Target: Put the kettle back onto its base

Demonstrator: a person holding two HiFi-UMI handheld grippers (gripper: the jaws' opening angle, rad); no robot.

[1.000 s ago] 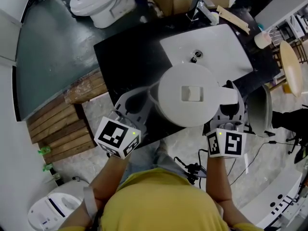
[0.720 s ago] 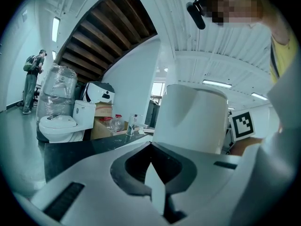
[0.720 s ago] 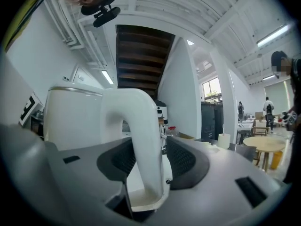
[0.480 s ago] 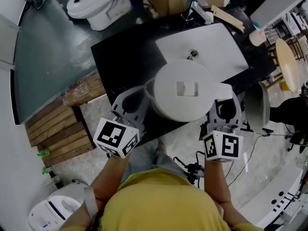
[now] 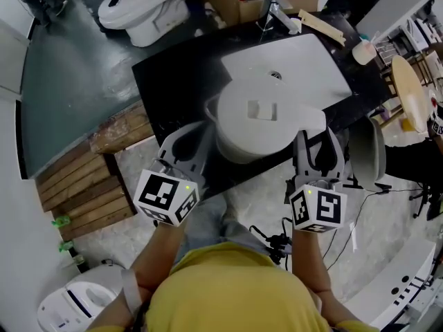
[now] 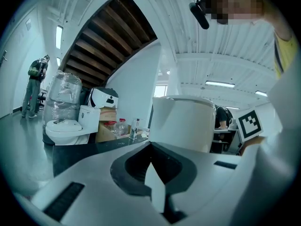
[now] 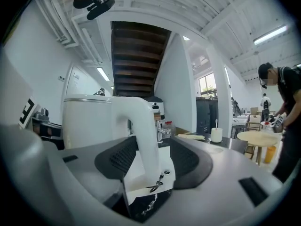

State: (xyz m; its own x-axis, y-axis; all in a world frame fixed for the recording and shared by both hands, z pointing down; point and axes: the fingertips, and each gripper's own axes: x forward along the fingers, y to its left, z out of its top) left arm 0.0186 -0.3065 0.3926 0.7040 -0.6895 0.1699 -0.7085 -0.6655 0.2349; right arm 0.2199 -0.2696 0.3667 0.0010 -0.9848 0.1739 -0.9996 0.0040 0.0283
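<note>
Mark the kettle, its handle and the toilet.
kettle (image 5: 242, 128), head view, on the lid beside its centre tab.
handle (image 7: 146, 131), right gripper view, on the upright white bar.
toilet (image 5: 152, 7), head view, on the white body.

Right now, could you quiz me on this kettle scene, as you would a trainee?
1. True or false: the kettle lies on its side.
2. What stands between the right tool's jaws? A the kettle's handle, B a cup, C nothing.
3. What colour is the table top?
Key: 1 false, it stands upright. 2 A; the jaws have just been opening and stand apart round the handle. 3 black.
</note>
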